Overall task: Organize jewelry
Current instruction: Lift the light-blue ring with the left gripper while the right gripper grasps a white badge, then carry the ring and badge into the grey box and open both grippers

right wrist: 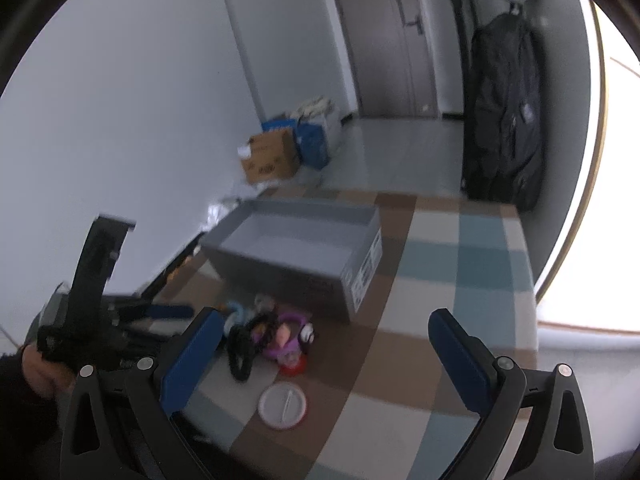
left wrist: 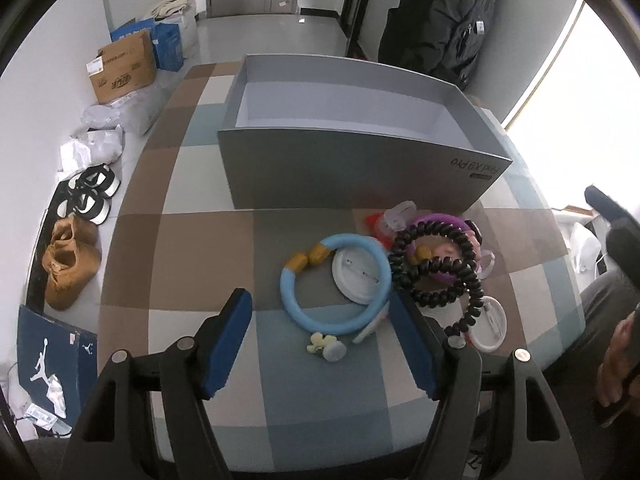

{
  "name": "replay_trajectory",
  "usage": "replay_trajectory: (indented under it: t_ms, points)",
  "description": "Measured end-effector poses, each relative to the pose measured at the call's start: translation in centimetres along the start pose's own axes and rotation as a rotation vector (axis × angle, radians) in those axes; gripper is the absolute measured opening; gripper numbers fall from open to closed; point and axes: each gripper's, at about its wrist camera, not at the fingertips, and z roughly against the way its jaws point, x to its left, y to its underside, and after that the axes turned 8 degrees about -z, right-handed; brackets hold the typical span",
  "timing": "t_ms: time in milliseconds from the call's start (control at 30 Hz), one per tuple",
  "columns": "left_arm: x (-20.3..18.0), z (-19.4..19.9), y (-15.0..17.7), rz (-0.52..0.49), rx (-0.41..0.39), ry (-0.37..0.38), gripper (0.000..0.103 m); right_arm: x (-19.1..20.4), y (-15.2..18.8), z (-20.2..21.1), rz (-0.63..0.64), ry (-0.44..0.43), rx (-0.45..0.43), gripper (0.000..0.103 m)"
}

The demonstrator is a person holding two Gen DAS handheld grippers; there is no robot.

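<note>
Left wrist view: left hand-held gripper [left wrist: 320,344] jaws spread wide, nothing between them, low over the checked tabletop [left wrist: 192,248]. Jewelry pile sits centre-right of frame, just ahead of the fingers. Light blue ring [left wrist: 298,308] with two tan beads lies centre, overlapping a white round disc [left wrist: 356,276]. Black beaded coil [left wrist: 436,272] loops right of it, lying over a purple ring [left wrist: 448,222]. Second white disc [left wrist: 490,326] at lower right of the pile. Small pale yellow and blue charm [left wrist: 326,346] sits between the jaw tips. Open grey box [left wrist: 356,160] stands just behind the pile, upper centre, inside bare. Shoes and cardboard boxes on the floor along the left edge.

Right wrist view (blurred): right hand-held gripper [right wrist: 324,344] also wide open, empty. Same pile at centre-left, near its left finger: black coil [right wrist: 244,340], purple ring [right wrist: 290,334], a red piece [right wrist: 292,366], white disc [right wrist: 282,404] nearest the camera. Grey box [right wrist: 296,264] behind it. Left hand-held gripper [right wrist: 168,312] shows at left edge, beside the pile.
</note>
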Motion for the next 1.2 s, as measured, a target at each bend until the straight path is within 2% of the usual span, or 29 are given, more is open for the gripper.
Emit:
replay_trajectory:
  t_ms: [100,167,200,300,500,600,667,800,867,1033,1200]
  points:
    - [0.0,-0.1,-0.1,-0.027,-0.010,-0.016,0.067,0.5,1.1,-0.6,0.032,-0.018,0.081,0.103]
    - [0.1,-0.3,-0.1,-0.028,-0.003,0.008,0.057,1.3,2.0,-1.1,0.081,-0.018,0.130,0.102]
    - [0.2,-0.3,-0.1,-0.024,-0.002,0.013,0.056,1.7,2.5,-1.4,0.116,-0.013,0.152,0.102]
    - [0.2,-0.2,-0.2,-0.019,-0.004,0.018,0.056,2.8,3.8,-1.9,0.202,0.005,0.185,0.101]
    - [0.4,-0.2,-0.4,0.022,-0.003,0.057,0.055,3.8,5.2,-3.1,0.286,0.034,0.226,0.095]
    - [1.3,-0.1,-0.6,0.086,-0.010,0.106,0.055,4.1,5.5,-3.6,0.307,0.054,0.236,0.087]
    - [1.7,0.1,-0.7,0.111,-0.021,0.112,0.055,4.0,5.6,-4.2,0.309,0.053,0.255,0.077]
    - [1.8,0.8,-0.9,0.147,-0.054,0.135,0.055,4.3,6.0,-4.9,0.332,0.085,0.264,0.069]
    - [1.9,1.2,-1.0,0.156,-0.077,0.140,0.055,4.5,6.1,-5.1,0.343,0.095,0.267,0.057]
    - [2.3,2.2,-1.1,0.182,-0.131,0.151,0.055,4.6,6.3,-5.2,0.335,0.091,0.275,0.041]
    - [2.7,3.2,-1.0,0.211,-0.187,0.180,0.055,4.5,6.3,-5.1,0.322,0.076,0.282,0.041]
